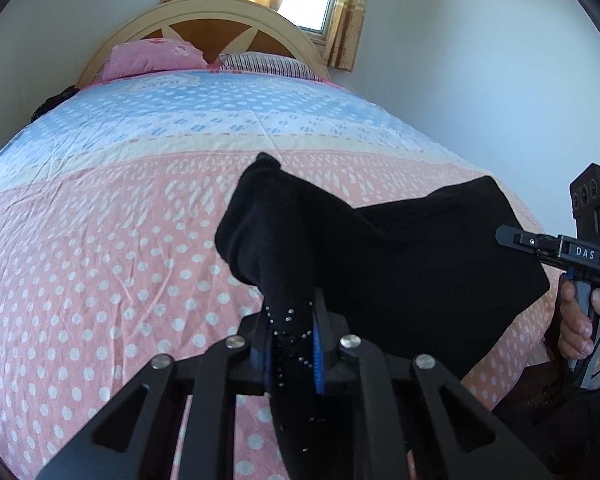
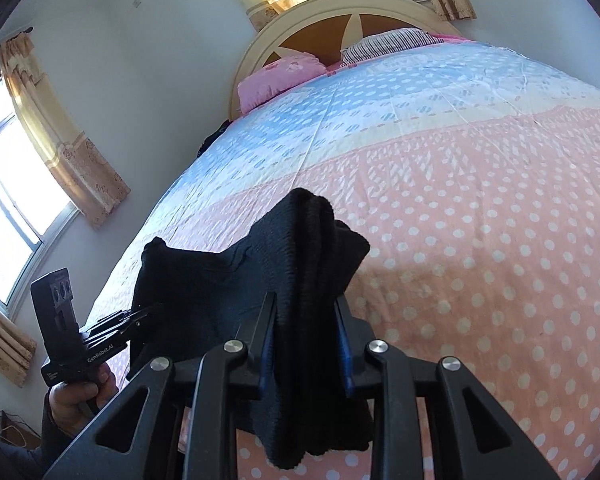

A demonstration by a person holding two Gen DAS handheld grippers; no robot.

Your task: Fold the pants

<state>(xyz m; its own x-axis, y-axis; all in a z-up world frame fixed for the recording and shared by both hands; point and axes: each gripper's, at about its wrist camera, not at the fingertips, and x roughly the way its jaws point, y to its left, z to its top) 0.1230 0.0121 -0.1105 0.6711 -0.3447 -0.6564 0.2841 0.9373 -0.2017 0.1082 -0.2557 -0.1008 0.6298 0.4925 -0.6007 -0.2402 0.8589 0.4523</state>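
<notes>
The black pants hang stretched between my two grippers, lifted above the bed. My left gripper is shut on one bunched end, which carries small silver studs. My right gripper is shut on the other bunched end, with cloth hanging below the fingers. The right gripper also shows in the left wrist view at the right, and the left gripper shows in the right wrist view at the lower left. Each is in a hand.
The bed has a pink and blue dotted cover. A pink pillow and a striped pillow lie by the headboard. White walls stand beside the bed, with curtained windows.
</notes>
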